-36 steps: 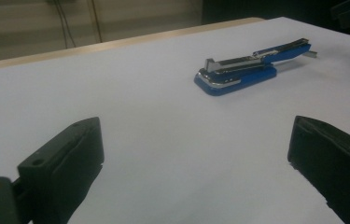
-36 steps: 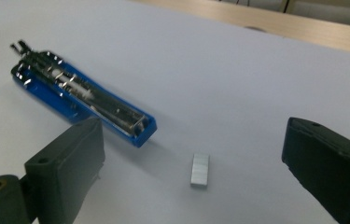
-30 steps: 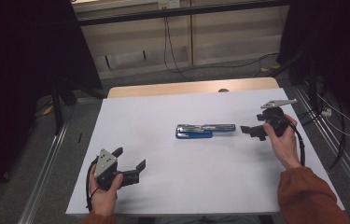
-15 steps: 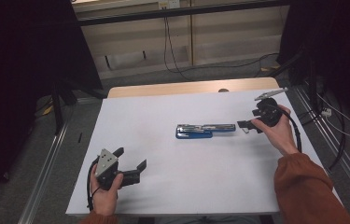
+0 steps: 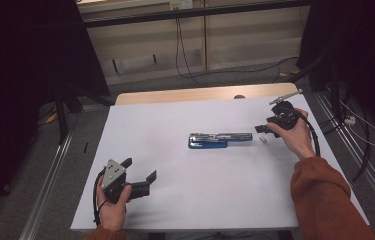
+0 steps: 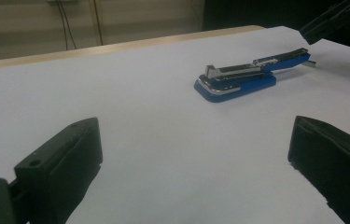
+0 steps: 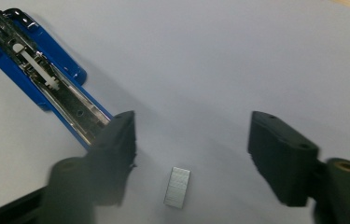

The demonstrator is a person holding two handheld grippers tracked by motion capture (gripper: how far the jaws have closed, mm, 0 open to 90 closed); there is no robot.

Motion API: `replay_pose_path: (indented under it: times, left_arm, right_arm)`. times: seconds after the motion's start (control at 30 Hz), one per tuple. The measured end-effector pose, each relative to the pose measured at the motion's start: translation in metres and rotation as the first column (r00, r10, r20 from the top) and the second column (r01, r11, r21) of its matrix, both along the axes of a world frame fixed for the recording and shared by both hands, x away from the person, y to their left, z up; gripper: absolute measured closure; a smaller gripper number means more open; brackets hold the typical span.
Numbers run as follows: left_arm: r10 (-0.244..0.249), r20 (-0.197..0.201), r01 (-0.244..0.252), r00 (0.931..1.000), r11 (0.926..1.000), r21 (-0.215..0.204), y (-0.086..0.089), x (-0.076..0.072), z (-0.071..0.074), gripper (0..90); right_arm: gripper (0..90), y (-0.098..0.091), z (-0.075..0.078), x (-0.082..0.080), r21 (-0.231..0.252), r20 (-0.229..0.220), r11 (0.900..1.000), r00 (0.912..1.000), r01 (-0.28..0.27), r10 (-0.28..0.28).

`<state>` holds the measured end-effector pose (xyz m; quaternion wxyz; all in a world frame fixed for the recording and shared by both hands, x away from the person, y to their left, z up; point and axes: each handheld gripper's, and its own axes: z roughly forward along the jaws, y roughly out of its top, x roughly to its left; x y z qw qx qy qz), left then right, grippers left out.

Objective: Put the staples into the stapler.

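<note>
A blue stapler [image 5: 220, 139] lies swung open flat in the middle of the white table [image 5: 200, 200]. It also lies ahead in the left gripper view [image 6: 252, 74] and at upper left in the right gripper view [image 7: 42, 88]. A small silver staple strip [image 5: 263, 140] rests just right of the stapler's end. My right gripper [image 5: 261, 128] hovers over it; its jaws have just been closing, and the staple strip [image 7: 177, 186] lies between them untouched. My left gripper [image 5: 140, 169] rests at the near left, open and empty [image 6: 196, 140].
The table's bare wooden far edge [image 5: 200, 95] runs behind the white sheet. Cables [image 5: 355, 125] trail off the right side by the right hand. Metal rails [image 5: 50, 175] flank the table on the floor.
The right hand has moved left and farther up the table toward the stapler's end, and its jaws have narrowed. The left hand has stayed put.
</note>
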<state>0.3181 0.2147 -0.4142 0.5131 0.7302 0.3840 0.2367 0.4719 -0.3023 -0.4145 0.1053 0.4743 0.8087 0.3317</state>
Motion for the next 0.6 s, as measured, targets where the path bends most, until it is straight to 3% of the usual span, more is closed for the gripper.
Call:
replay_pose_path:
  times: [0.13,0.27,0.43,0.6]
  left_arm:
    - [-0.01,0.004,0.01,0.9999,0.9998,0.017,-0.0009,0.0003,0.0,3.1]
    - [-0.014,-0.003,0.014,0.9999,0.9997,0.02,-0.0015,0.0018,-0.0017,3.1]
    - [-0.011,0.0,0.011,0.9999,0.9998,0.019,-0.0009,0.0018,-0.0017,3.1]
    - [-0.014,-0.017,0.014,0.9998,0.9998,0.016,0.0002,0.0032,-0.0027,3.1]
  right_arm:
    - [44.3,-0.0014,-0.0025,0.0012,-0.038,-0.023,0.9993,0.9997,-0.002,0.001]
    - [51.8,-0.0004,-0.0069,-0.0004,-0.076,-0.077,0.997,0.997,-0.014,0.008]
    - [62.5,0.0026,-0.0077,-0.0032,-0.08,-0.103,0.9957,0.994,-0.046,0.038]
    - [66.3,0.0066,-0.0089,-0.0039,-0.101,-0.131,0.9933,0.9905,-0.056,0.042]
